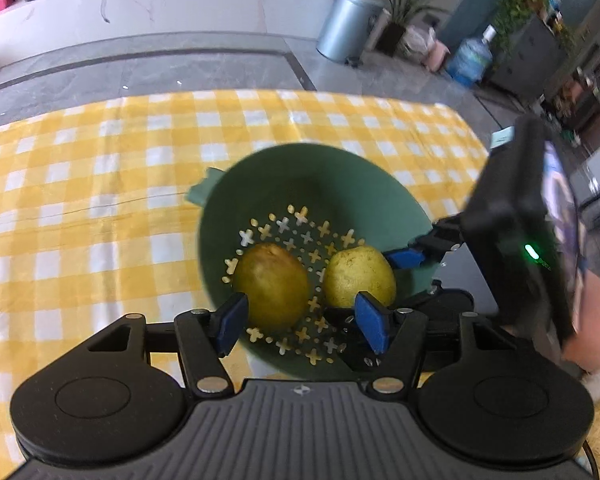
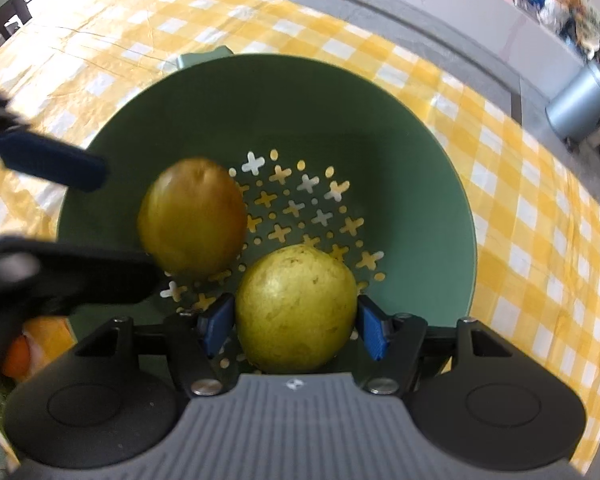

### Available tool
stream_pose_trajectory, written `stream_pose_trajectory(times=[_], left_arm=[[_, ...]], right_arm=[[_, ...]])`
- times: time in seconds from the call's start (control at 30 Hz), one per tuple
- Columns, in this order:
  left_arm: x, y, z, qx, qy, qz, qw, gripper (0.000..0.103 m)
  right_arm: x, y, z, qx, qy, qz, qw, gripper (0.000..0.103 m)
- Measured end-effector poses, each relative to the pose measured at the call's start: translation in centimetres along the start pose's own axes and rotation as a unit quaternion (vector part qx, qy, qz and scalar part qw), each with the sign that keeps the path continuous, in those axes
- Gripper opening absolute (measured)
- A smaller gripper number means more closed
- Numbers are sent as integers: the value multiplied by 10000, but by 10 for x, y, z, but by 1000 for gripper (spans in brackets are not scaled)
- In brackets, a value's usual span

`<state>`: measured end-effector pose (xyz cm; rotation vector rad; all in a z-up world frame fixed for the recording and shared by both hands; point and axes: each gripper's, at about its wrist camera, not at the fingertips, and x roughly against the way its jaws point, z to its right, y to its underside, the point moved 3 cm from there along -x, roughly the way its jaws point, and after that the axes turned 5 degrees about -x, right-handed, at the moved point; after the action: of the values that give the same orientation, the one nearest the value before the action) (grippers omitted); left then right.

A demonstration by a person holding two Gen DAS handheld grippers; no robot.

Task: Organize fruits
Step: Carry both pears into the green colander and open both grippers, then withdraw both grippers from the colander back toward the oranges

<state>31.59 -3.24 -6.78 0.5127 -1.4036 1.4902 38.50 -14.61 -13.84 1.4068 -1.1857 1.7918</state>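
Observation:
A green colander stands on the yellow checked cloth. Two pears lie in it. The brownish pear rests on the perforated bottom between the pads of my left gripper, which is open; the right-hand pad stands well clear of it. From the left of the right wrist view, that gripper's fingers reach in. My right gripper is shut on the yellow-green pear, a blue pad pressed on each side, low inside the colander.
The cloth spreads around the colander, with the table's far edge and grey floor beyond. Something orange lies at the lower left, beside the colander. A hand holds the right gripper's body. A metal bin stands far off.

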Motion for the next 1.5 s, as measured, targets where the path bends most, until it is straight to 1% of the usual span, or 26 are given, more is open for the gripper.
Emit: stream_pose_trajectory(times=[0.13,0.23,0.3,0.5,0.67,0.7,0.8,1.0,1.17,1.3,1.5], left_arm=[[25,9,-2,196,-34,245,9995,74],[39,16,-2,228,-191,361,9989,75],[46,22,-2,225,-295,379,9986,75],[57,37,-3,180,-428,369,9982,75],[66,47,-5,144,-498,309,9982,75],[68,50,-6,153,-508,304,9981,75],[74,56,-8,191,-544,315,9978,75],[92,68,-4,178,-601,423,9971,75],[109,76,0,121,-718,522,9960,75],[118,85,4,80,-747,583,9955,75],[126,101,14,-52,-649,716,9953,75]], right_arm=[[-2,-5,-1,-107,-103,-427,9990,62],[-4,-7,-6,-68,-46,-622,9980,62],[-4,-8,-8,-74,17,-665,9978,63],[-6,-10,-16,34,210,-748,9970,63],[-3,-8,-13,-232,179,-827,9961,63],[-3,-9,-12,-275,165,-805,9962,64],[13,-11,-12,-289,191,-565,9978,83],[55,-15,-24,-187,274,-66,9994,83],[90,-3,-35,-185,239,417,9987,84],[115,18,-48,-293,99,760,9966,86],[141,70,-59,-741,70,1306,9886,87]])
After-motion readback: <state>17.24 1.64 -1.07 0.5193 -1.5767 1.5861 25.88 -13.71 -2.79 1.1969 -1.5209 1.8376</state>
